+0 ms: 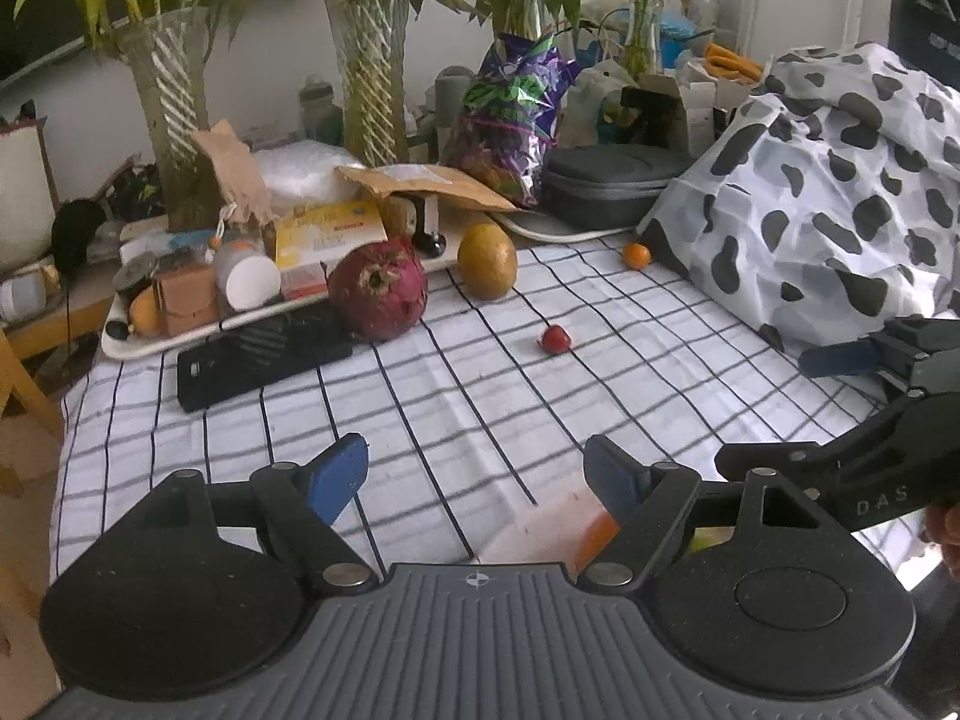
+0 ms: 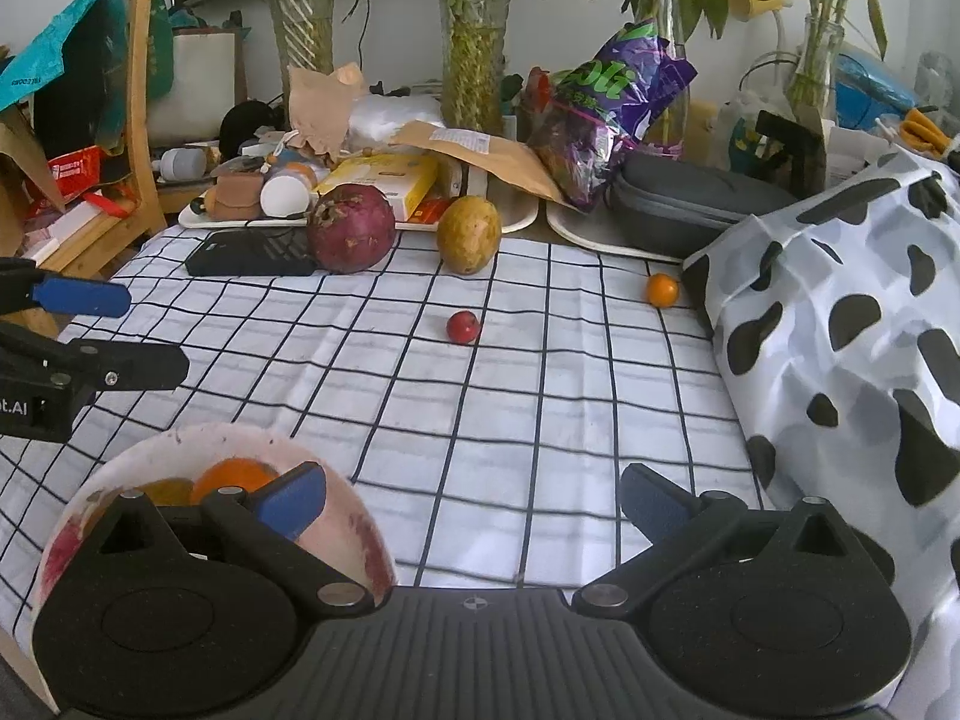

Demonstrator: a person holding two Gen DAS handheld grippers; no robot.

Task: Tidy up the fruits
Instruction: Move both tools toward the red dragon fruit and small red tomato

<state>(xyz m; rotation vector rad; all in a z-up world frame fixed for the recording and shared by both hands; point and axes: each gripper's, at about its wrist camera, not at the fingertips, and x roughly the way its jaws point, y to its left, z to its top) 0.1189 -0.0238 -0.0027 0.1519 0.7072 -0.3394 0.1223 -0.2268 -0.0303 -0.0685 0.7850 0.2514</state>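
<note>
Both our grippers, left gripper and right gripper, are spread wide and hold nothing. The small red fruit (round, glossy, no real long axis) sits mid-frame on the checked cloth, straight ahead of the right fingers and nearer that hand, we judge. The bowl at lower left already holds orange fruit.

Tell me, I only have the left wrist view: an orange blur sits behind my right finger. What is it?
Observer: A stained white bowl by the right gripper, near edge of the cloth.
Operator: Anything in it?
Observer: Yes, an orange fruit, with a yellowish one beside it.
Operator: Is the right gripper holding anything?
Observer: No, its jaws are open and empty; the small red fruit lies ahead of it.
</note>
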